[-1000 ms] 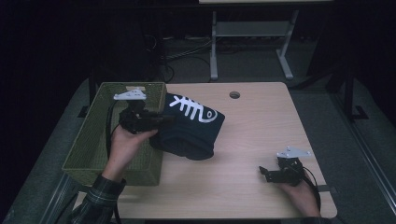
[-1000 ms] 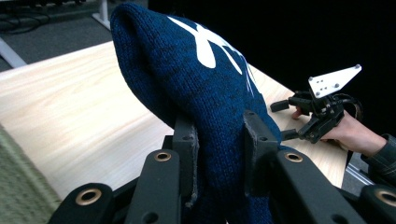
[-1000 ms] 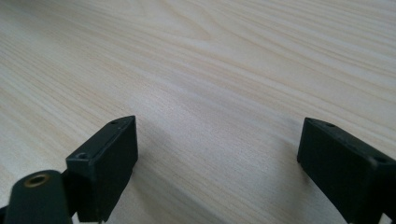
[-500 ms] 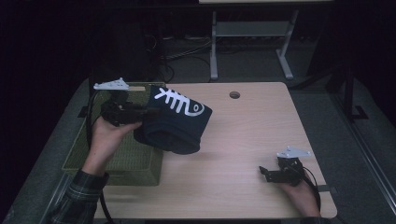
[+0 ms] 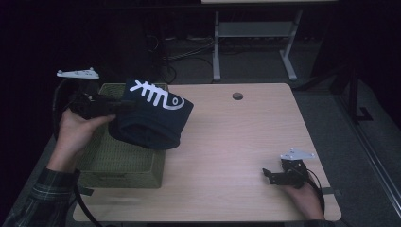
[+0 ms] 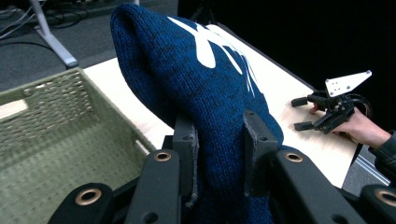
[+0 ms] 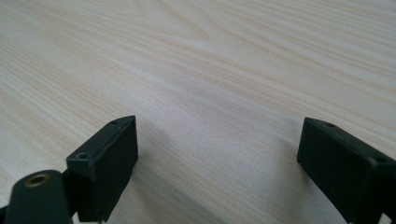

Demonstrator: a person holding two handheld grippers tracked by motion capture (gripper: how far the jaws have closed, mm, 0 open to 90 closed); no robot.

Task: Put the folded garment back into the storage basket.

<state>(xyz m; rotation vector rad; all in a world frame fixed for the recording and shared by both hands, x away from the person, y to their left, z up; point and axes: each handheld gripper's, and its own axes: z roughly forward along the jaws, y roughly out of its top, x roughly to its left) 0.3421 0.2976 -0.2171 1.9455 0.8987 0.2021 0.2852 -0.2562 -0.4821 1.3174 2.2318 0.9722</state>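
A dark blue knitted garment [image 5: 153,118] with a white fishbone pattern hangs in the air over the right edge of a green woven basket [image 5: 118,158]. My left gripper [image 5: 124,105] is shut on its folded edge, and in the left gripper view the two pads [image 6: 187,149] pinch the blue knit [image 6: 205,88] between them. My right gripper [image 5: 268,174] rests on the table [image 5: 236,137] at the front right, open, with bare wood between its jaws [image 7: 217,154]. It also appears far off in the left gripper view as the right gripper [image 6: 301,113].
The basket [image 6: 51,140] sits at the table's left side and its inside looks bare. A round cable hole [image 5: 237,96] is near the table's far edge. Behind the table stand a metal frame [image 5: 250,33] and loose cables on the floor.
My left gripper has lifted the blue garment and carried it leftward, from beside the basket to above its right edge. The right gripper has stayed where it was.
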